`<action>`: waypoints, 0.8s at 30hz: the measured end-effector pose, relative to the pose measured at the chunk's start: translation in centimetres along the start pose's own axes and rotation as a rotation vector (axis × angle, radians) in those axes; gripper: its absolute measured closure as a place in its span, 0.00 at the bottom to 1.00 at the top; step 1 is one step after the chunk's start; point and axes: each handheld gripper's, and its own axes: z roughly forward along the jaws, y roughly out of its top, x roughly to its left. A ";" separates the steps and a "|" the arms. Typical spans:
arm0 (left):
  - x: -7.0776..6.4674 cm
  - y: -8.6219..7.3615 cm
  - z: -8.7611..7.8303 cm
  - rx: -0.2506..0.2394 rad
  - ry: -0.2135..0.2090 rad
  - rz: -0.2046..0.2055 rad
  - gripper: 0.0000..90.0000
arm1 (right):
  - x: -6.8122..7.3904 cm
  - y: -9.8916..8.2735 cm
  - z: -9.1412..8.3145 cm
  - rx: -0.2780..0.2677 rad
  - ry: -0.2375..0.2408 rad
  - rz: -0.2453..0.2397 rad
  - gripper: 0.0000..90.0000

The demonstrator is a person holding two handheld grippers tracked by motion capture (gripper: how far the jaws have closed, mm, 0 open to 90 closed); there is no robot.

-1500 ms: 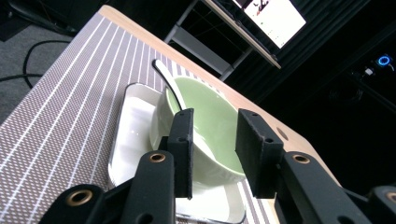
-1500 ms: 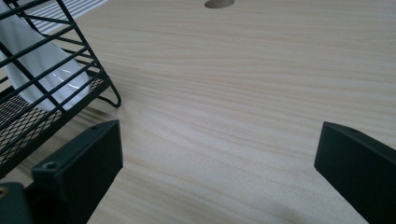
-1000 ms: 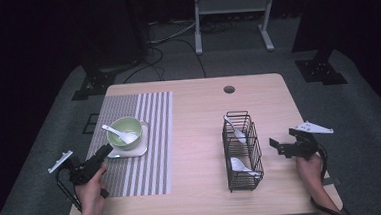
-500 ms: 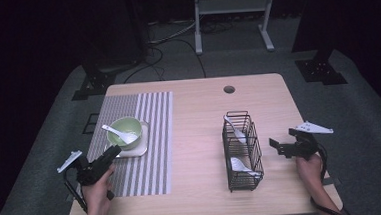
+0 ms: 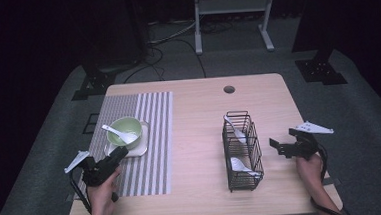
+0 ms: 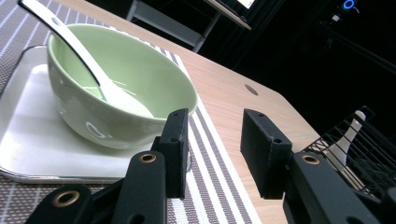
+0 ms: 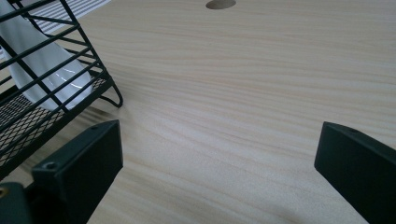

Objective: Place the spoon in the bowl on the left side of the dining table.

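A pale green bowl with a white spoon in it stands on a white square plate on the striped placemat. My left gripper lies low at the plate's near corner, pointing at the bowl. In the left gripper view the bowl and spoon sit just beyond the left jaw, and the left gripper is open with nothing between its jaws. My right gripper hovers right of the wire basket, and the right gripper view shows the right gripper wide open over bare wood.
The black wire basket holds white spoons, one leaning at the far end and one lower near the front. A round cable hole is in the table's far edge. Bare wood lies between placemat and basket.
My left gripper has moved right and forward, up to the near corner of the white plate. The right gripper has stayed where it was.
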 end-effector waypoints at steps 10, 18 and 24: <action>-1.6 -0.7 0.6 0.038 -0.016 0.051 0.66 | 0.0 0.0 -0.1 -0.002 0.002 0.005 0.00; -2.7 -1.2 1.1 0.068 -0.034 0.089 0.62 | -0.1 0.0 -0.2 -0.008 0.006 0.013 0.00; -3.6 -1.5 1.4 0.085 -0.054 0.121 0.59 | -0.2 -0.1 -0.3 -0.010 0.009 0.019 0.00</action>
